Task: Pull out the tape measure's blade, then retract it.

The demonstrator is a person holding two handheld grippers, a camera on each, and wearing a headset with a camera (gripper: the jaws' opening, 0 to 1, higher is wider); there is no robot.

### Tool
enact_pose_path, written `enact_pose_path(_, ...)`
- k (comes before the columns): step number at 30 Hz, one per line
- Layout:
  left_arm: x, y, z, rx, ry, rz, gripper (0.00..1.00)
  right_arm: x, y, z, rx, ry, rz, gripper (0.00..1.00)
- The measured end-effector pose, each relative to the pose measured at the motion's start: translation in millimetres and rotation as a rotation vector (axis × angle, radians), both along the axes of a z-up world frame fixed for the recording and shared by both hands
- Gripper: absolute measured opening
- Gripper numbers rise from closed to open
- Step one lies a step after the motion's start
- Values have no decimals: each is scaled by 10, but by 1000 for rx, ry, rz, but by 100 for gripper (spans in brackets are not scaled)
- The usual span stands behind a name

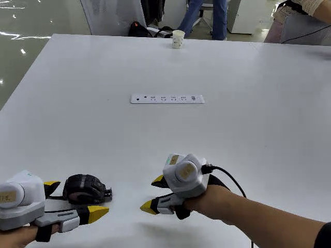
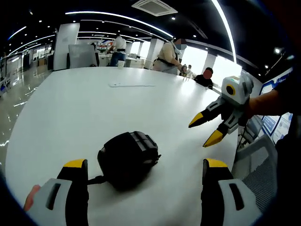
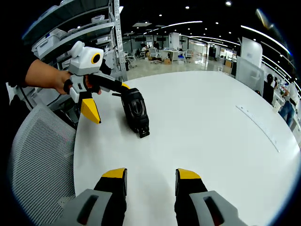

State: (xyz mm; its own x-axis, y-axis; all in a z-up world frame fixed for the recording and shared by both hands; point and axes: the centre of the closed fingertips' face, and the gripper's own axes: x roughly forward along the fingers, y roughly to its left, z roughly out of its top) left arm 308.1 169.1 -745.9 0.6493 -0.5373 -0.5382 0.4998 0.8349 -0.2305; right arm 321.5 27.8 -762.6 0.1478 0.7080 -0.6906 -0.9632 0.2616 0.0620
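Tape measure (image 1: 85, 188): rounded, black, ribbed

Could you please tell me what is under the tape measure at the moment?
The tape measure lies on the bare white table, and nothing shows between them. The patch of table directly beneath it is covered by its black body.

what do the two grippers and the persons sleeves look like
The left gripper and right gripper each have a boxy white and grey body, black and grey fingers with yellow tips, and a tan label on top. A black cable leaves the right gripper. The person wears a dark sleeve.
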Motion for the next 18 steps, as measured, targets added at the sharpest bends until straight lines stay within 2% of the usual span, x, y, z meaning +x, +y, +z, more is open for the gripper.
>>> enact_pose_path(6, -87, 66, -58, 22, 20, -19, 99, 15, -235, 33, 13, -6, -49, 42)
enact_pose_path(8, -136, 82, -66, 8, 45, -23, 99, 3, -324, 31, 12, -8, -63, 45)
enact_pose_path(9, -139, 92, -57, 4, 40, -21, 99, -8, -359, 31, 12, -8, -66, 46)
enact_pose_path(11, -164, 124, -61, 25, 31, -29, 99, -27, -460, 15, 6, -13, -75, 49)
enact_pose_path(18, -265, 215, -103, 81, 44, -65, 99, -89, -821, -67, 11, -5, -127, 56)
